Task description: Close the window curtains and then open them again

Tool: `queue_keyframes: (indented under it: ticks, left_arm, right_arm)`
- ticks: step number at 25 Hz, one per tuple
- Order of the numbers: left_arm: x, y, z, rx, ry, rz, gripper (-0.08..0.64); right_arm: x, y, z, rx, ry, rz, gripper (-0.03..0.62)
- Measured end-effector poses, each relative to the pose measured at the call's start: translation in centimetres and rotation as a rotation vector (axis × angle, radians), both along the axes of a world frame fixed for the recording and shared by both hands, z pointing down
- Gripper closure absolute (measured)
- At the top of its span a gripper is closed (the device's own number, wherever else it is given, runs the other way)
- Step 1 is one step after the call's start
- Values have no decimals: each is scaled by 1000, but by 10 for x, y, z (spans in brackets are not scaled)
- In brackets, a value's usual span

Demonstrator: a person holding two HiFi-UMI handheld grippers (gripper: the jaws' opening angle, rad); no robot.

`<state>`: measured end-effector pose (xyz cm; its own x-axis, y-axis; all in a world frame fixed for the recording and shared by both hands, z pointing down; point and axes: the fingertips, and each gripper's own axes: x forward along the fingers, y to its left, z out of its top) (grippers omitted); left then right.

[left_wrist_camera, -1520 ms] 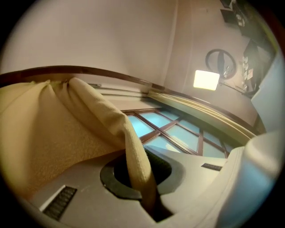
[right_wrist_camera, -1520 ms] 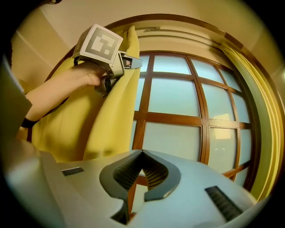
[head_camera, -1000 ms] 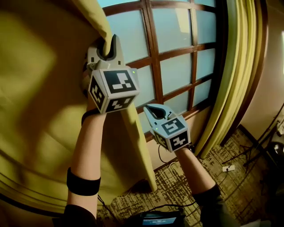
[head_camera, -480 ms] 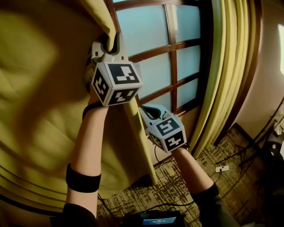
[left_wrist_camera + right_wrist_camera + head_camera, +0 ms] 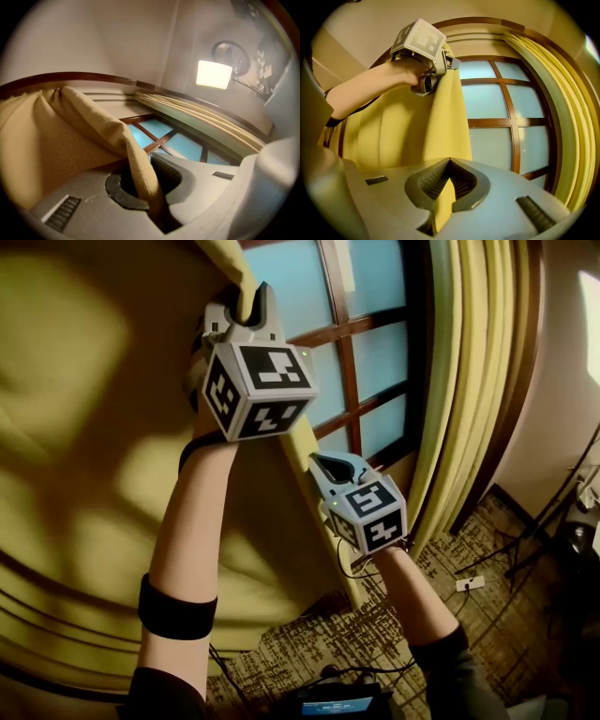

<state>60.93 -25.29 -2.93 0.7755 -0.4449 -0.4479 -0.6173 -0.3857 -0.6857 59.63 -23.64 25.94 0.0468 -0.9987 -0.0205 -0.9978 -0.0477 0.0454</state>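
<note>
The yellow left curtain [image 5: 84,474] covers the left part of the wood-framed window [image 5: 375,352]. High on the curtain's free edge sits my left gripper [image 5: 246,310], shut on the fabric; the fold runs between its jaws [image 5: 143,171]. Lower down the same edge, my right gripper [image 5: 323,465] is also shut, with a strip of curtain [image 5: 440,122] pinched between its jaws [image 5: 447,171]. In the right gripper view the left gripper [image 5: 450,61] shows above, clamped on the edge. The right curtain [image 5: 459,381] hangs bunched at the window's right side.
Patterned carpet [image 5: 394,634] lies below the window, with cables and a small white plug block [image 5: 466,583]. A dark stand [image 5: 553,540] is at the right, and a device with a lit screen [image 5: 333,704] at my feet. A bright wall lamp [image 5: 214,74] glows up high.
Both grippers have moved right with the left curtain's edge. The curtain now covers more of the window, and the gap to the right curtain is narrower.
</note>
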Motion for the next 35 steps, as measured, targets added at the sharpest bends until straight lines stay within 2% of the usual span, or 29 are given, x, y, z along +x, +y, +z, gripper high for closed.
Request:
queue_keyframes:
  ticks: [10, 14, 19, 26, 30, 35]
  left_arm:
    - [-43, -44, 16, -20, 43, 35, 543]
    - [-62, -47, 18, -40, 77, 17, 543]
    - [-74, -64, 30, -36, 58, -14, 543]
    - [-103, -57, 28, -41, 98, -134, 543]
    - [-112, -60, 33, -81, 130, -200, 543]
    - [-143, -46, 39, -118, 200, -304, 527]
  right_arm:
    - [-23, -31, 4, -8, 37, 49, 578]
    - [-34, -34, 9, -20, 41, 42, 577]
    - [-42, -39, 11, -20, 44, 18, 578]
    - [-57, -25, 9, -29, 60, -106, 577]
    - [-41, -16, 12, -32, 58, -174, 577]
    - [-21, 10, 17, -43, 51, -243, 577]
